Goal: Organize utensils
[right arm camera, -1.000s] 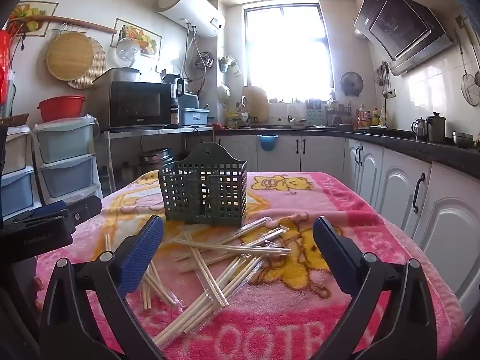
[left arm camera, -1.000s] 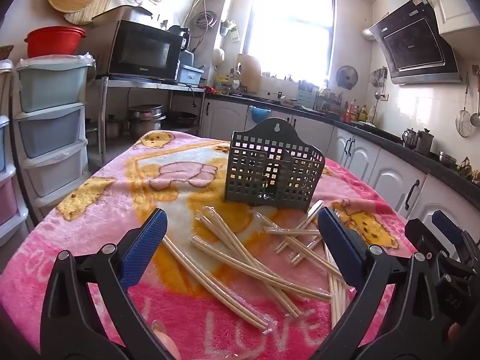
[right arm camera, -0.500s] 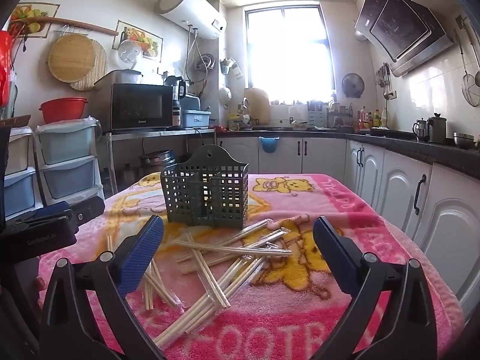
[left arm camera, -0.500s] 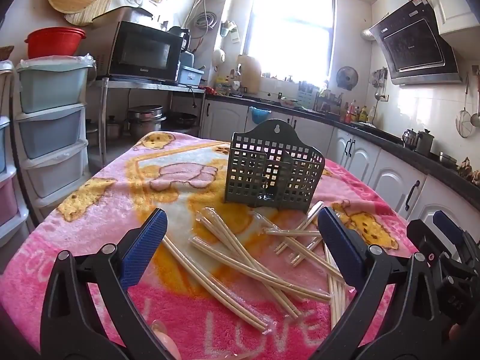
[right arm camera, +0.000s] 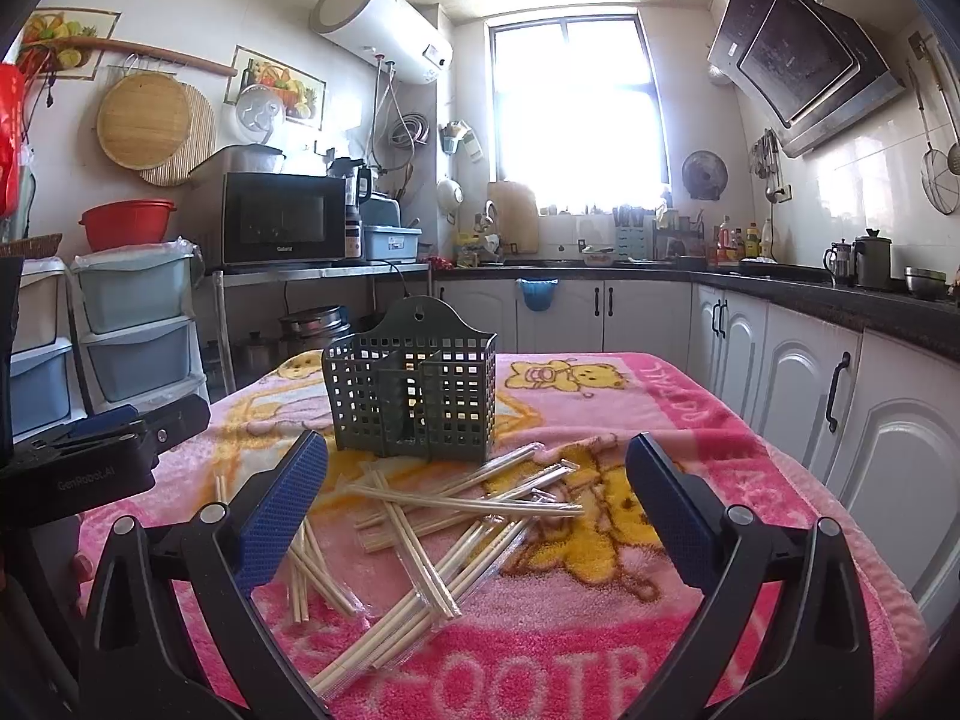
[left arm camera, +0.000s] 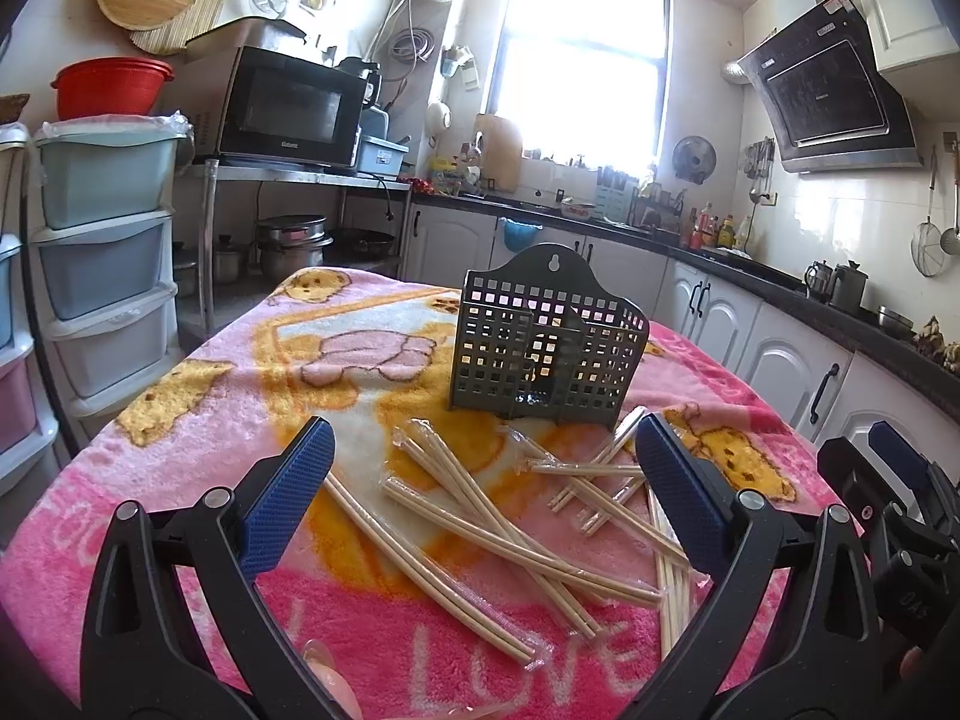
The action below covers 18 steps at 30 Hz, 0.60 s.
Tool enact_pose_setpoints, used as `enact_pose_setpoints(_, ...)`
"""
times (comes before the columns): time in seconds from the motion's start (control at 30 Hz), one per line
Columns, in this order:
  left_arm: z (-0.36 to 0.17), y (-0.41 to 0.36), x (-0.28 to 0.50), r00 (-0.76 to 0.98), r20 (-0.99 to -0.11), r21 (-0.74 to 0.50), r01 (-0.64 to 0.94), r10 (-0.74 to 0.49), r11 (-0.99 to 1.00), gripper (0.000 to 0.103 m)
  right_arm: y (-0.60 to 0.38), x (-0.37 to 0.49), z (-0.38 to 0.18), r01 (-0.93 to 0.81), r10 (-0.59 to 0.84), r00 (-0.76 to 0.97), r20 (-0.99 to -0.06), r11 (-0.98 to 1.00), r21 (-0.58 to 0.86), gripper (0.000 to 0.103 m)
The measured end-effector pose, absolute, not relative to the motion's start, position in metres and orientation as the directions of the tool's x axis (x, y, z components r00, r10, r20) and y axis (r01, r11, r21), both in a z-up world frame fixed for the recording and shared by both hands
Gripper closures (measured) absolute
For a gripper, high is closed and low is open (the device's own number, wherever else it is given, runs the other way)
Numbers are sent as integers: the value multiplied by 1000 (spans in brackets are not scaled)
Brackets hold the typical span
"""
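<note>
A dark green perforated utensil holder (left arm camera: 546, 354) (right arm camera: 414, 399) stands upright on the pink blanket-covered table (left arm camera: 180, 450) (right arm camera: 750, 480). Several pairs of wooden chopsticks (left arm camera: 480, 516) (right arm camera: 444, 516) in clear wrappers lie scattered in front of it. My left gripper (left arm camera: 483, 498) hovers open above the near chopsticks, nothing between its blue pads. My right gripper (right arm camera: 474, 504) is open too, over the chopstick pile. The right gripper's body (left arm camera: 888, 516) shows at the right edge of the left wrist view; the left gripper's body (right arm camera: 90, 462) sits at the left of the right wrist view.
Plastic drawer towers (left arm camera: 102, 252) stand left of the table. A microwave (left arm camera: 288, 108) rests on a metal shelf behind. White cabinets under a dark counter (right arm camera: 810, 312) run along the right side and back wall.
Both views have tilted slightly upward, most clearly in the right wrist view. The chopsticks and the holder have not moved, and both grippers stay open.
</note>
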<state>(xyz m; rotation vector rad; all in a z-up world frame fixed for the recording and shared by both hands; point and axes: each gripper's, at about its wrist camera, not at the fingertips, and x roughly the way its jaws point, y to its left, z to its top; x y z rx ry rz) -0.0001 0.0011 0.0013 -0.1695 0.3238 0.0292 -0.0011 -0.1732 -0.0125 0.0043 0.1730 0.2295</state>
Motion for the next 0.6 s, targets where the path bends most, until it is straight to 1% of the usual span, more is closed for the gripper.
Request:
enact_pose_setpoints(0.3, 6, 0, 1, 949, -316, -164, -43, -11, 986, 10, -174, -2, -13, -226, 228, 959, -171, 974, 28, 6)
enact_pose_setpoints(0.6, 8, -1, -1, 949, -315, -162, -56, 2, 985, 10, -175, -2, -13, -225, 226, 959, -169, 974, 29, 6)
